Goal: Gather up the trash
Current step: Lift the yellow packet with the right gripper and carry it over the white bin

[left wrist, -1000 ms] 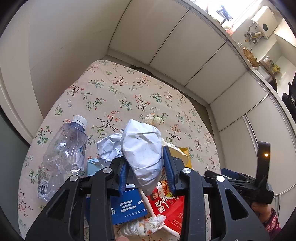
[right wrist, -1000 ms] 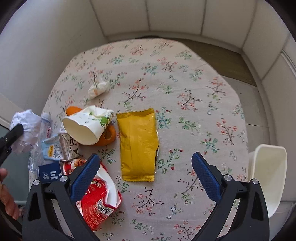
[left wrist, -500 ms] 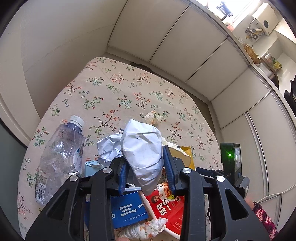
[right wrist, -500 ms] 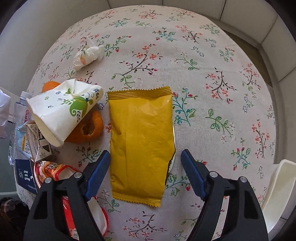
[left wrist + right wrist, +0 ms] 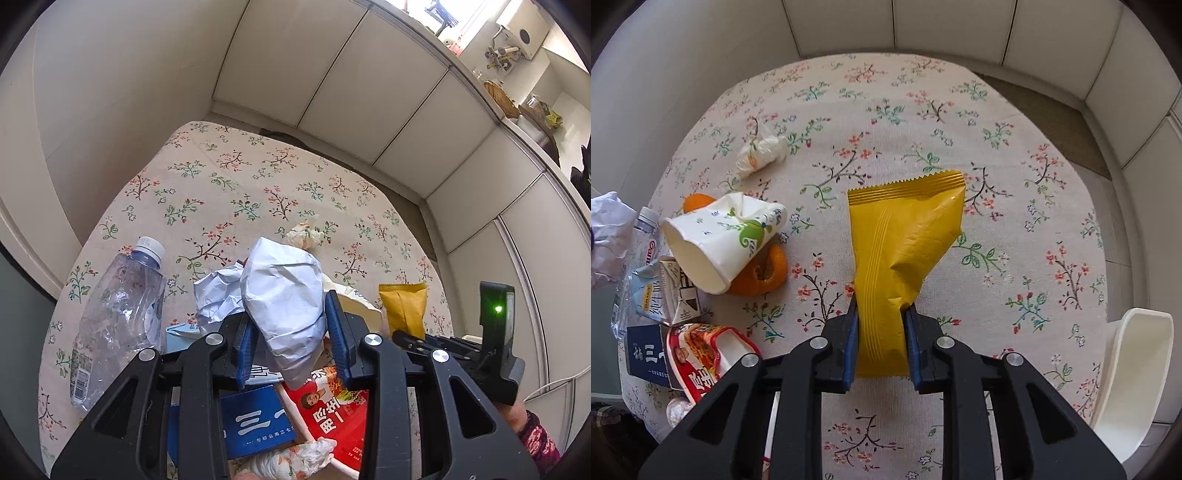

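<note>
Right gripper [image 5: 880, 341] jaws closing on the yellow pouch [image 5: 905, 258], pads pinching its near end. Pouch over the floral cloth [image 5: 1015, 166], long axis running away from the gripper, serrated far seal tilted right; glossy foil, creased at the pinch. Left gripper [image 5: 291, 345] clamped on a crumpled white paper wad [image 5: 284, 291], above the clutter.

A flowered cloth [image 5: 1015, 236] covers the bench, which stands in a corner of pale panelled walls [image 5: 369, 110]. Beyond the top of the panels, at the upper right of the left wrist view, a ledge carries a woven basket [image 5: 496, 96] and some small items too far off to make out. A white cable [image 5: 554, 386] runs along the lower right panel.
</note>
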### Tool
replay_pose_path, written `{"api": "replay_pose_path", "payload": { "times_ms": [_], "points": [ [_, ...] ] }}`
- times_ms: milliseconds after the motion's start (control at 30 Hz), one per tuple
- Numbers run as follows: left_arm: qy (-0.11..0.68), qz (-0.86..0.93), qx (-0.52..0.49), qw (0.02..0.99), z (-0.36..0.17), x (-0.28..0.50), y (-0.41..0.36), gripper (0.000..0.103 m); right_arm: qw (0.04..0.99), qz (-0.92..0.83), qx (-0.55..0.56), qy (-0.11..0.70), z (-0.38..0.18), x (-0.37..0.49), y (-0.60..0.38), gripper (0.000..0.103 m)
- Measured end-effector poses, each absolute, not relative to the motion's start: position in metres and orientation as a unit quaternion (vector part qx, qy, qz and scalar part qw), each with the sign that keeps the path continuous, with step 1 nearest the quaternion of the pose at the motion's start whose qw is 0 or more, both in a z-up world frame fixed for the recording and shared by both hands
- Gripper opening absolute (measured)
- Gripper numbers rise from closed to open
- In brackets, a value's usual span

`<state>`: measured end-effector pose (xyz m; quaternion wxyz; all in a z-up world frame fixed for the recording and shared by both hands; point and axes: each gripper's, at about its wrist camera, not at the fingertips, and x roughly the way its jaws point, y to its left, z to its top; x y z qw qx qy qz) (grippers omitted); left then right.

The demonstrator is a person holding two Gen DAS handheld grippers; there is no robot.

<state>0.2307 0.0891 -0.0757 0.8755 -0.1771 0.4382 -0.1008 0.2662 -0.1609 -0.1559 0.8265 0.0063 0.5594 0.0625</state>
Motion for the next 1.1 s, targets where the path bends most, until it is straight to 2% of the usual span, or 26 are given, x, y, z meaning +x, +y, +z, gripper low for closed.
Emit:
{"api": "replay_pose_path", "payload": {
  "times_ms": [300,567,800,1100],
  "points": [
    [0.394,-0.099,-0.157,0.900,-0.058,0.216,0.076,0.033,0.885,0.046,0.004,0.463,-0.083,0.229,-0.178,0.021],
    [0.336,-0.102,-0.115,0.929,-0.020,0.193,0.037,0.033,0.917,0.006,-0.007,0.398,-0.029,0.183,-0.218,0.022],
    [0.324,-0.146,-0.097,0.930,-0.003,0.175,-0.025,0.033,0.932,-0.060,0.010,0.358,-0.007,0.149,-0.279,0.022],
    [0.315,-0.201,-0.053,0.926,0.008,0.158,-0.109,0.033,0.927,-0.158,0.052,0.337,-0.013,0.119,-0.372,0.022]
  ]
}}
